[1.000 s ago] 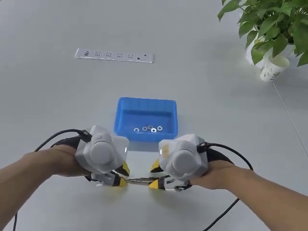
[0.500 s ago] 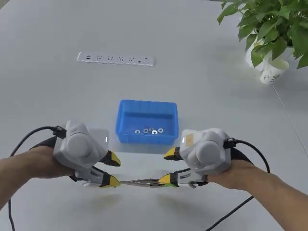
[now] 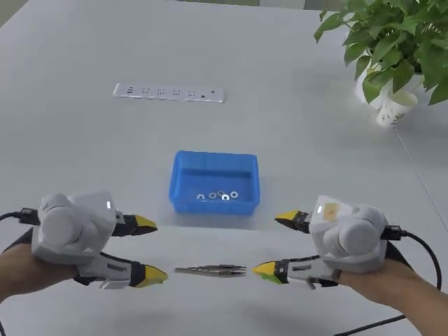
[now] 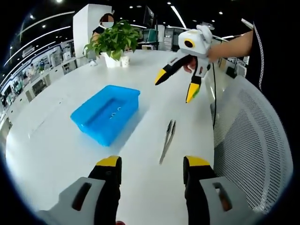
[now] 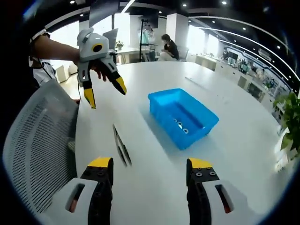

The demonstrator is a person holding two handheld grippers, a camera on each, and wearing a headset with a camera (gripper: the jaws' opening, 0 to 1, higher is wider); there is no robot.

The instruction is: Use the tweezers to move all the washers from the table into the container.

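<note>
Metal tweezers (image 3: 210,269) lie flat on the white table between my two grippers, touched by neither; they also lie ahead in the left gripper view (image 4: 167,139) and the right gripper view (image 5: 121,145). My left gripper (image 3: 148,250) is open to their left. My right gripper (image 3: 278,243) is open to their right. The blue container (image 3: 215,183) sits just beyond the tweezers, with several washers (image 3: 218,195) resting near its front wall. The container (image 4: 106,113) and the other gripper (image 4: 178,83) show in the left gripper view; the container (image 5: 183,116) appears in the right gripper view too.
A white power strip (image 3: 169,92) lies at the far side of the table. A potted plant (image 3: 392,49) stands at the back right. A mesh chair (image 4: 255,140) is at the table's near edge.
Both grippers were together at the tweezers a second ago. They have let go, opened and drawn apart sideways, leaving the tweezers lying on the table.
</note>
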